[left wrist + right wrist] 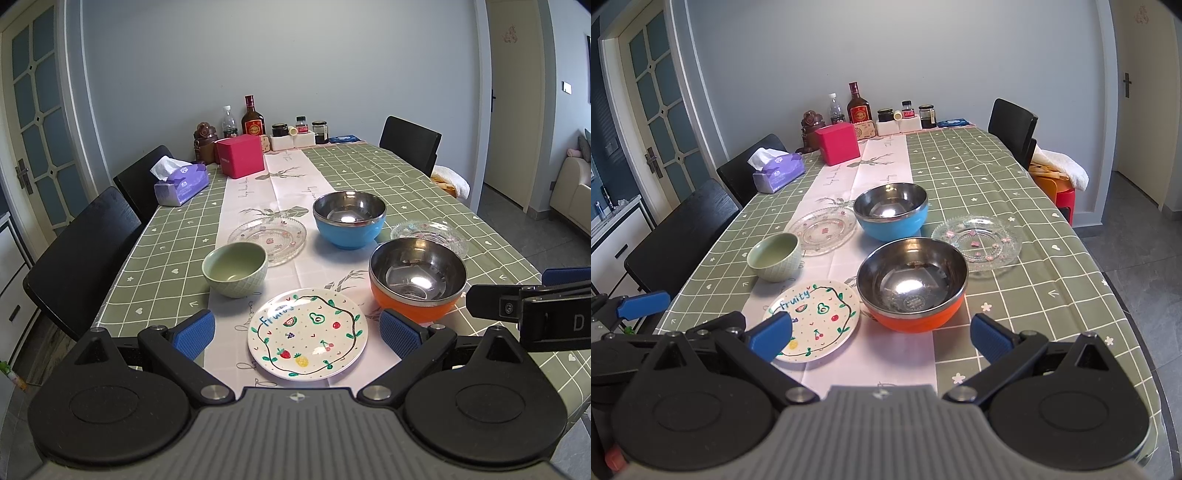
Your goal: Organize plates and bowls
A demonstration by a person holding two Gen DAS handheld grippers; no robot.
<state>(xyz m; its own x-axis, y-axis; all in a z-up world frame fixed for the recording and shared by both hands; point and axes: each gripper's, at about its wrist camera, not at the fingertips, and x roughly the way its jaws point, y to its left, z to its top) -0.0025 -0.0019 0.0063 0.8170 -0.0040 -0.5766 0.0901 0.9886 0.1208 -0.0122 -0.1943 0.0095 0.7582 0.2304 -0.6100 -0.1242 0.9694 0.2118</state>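
A white fruit-painted plate (pixel 308 334) (pixel 814 319) lies near the table's front edge. Behind it stand an orange steel-lined bowl (pixel 417 278) (pixel 912 284), a blue steel-lined bowl (pixel 349 218) (pixel 892 216) and a green ceramic bowl (pixel 234 269) (pixel 774 256). One glass plate (pixel 267 236) (pixel 823 230) lies left of the blue bowl, another glass plate (pixel 430 232) (pixel 977 240) to the right. My left gripper (pixel 297 334) is open and empty, its pads either side of the white plate. My right gripper (pixel 881 338) is open and empty in front of the orange bowl.
A purple tissue box (pixel 181 182), a red box (pixel 240 155) and bottles and jars (pixel 253 118) stand at the table's far end. Black chairs (pixel 83 254) line the left side, another chair (pixel 410 142) the far right. The right gripper's body (pixel 535 314) shows at the right.
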